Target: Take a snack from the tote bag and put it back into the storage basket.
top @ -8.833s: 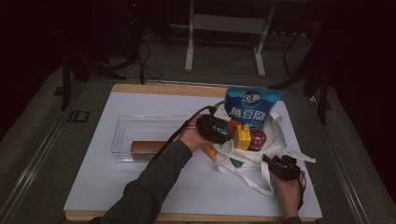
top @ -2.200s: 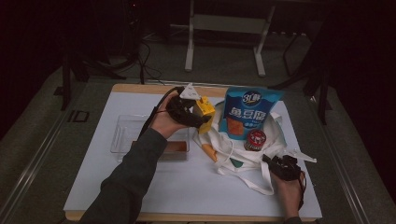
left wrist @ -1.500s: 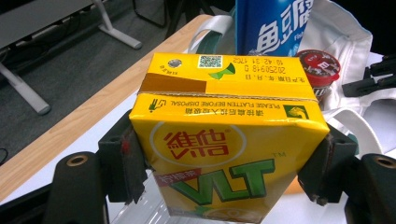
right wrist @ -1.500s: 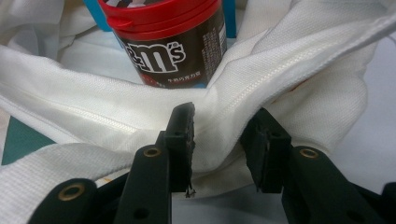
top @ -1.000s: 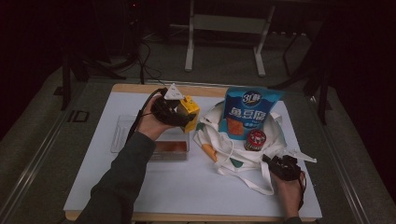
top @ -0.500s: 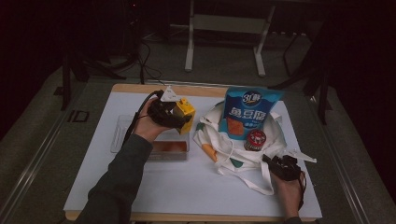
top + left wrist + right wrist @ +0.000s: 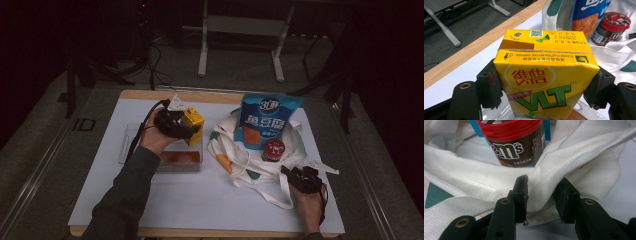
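My left gripper [image 7: 176, 124] [image 7: 544, 85] is shut on a yellow lemon-tea carton [image 7: 193, 126] [image 7: 544, 50], one jaw on each side of it. The carton hangs upright over the right end of a clear plastic tray [image 7: 129, 146] [image 7: 584, 110]. A white tote bag [image 7: 235, 150] [image 7: 461, 182] lies to the right. My right gripper [image 7: 300, 177] [image 7: 541, 187] is at the bag's near edge, shut on a fold of its cloth. On the bag stand a red-lidded M&M's jar [image 7: 273, 149] [image 7: 516, 142] [image 7: 610, 27] and a blue snack bag [image 7: 267, 117] [image 7: 586, 15].
An orange-brown packet [image 7: 179, 158] lies in the tray's near right part. The white mat [image 7: 200, 200] covers the wooden table [image 7: 150, 94]. Bag handles [image 7: 272, 197] trail toward the front edge. Dark floor, cables and a stand's legs [image 7: 240, 45] lie beyond the table.
The left gripper took the carton out of the bag and carried it left over the tray; in the last second it sank slightly. The right gripper kept still on the bag.
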A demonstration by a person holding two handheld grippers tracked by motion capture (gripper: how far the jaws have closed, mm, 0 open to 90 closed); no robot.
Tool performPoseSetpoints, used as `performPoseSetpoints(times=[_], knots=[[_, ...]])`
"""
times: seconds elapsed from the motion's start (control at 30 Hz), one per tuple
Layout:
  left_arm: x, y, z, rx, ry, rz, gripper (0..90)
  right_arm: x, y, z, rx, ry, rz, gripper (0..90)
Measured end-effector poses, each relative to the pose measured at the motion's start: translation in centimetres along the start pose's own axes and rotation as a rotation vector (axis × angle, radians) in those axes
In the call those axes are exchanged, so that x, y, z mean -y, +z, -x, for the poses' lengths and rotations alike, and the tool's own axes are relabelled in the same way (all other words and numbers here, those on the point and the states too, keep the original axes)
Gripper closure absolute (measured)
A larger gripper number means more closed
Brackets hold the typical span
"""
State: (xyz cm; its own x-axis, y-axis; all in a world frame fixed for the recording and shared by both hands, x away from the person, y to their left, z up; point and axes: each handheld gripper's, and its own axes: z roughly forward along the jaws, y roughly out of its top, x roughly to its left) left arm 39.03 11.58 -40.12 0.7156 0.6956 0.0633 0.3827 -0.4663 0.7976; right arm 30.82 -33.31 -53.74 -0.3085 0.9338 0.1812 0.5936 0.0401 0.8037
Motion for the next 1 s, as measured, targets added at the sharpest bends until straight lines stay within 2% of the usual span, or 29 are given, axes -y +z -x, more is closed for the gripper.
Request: performPoseSetpoints(times=[0.57,1.0], knots=[[1.9,0.0,-0.8,-0.024,-0.042,-0.016,28.3,0.0,0.0,0.0,-0.002,0.001,0.0,63.8],[4.0,-0.8,-2.1,-0.065,-0.104,-0.009,28.3,0.0,0.0,0.0,-0.003,0.001,0.001,63.7]])
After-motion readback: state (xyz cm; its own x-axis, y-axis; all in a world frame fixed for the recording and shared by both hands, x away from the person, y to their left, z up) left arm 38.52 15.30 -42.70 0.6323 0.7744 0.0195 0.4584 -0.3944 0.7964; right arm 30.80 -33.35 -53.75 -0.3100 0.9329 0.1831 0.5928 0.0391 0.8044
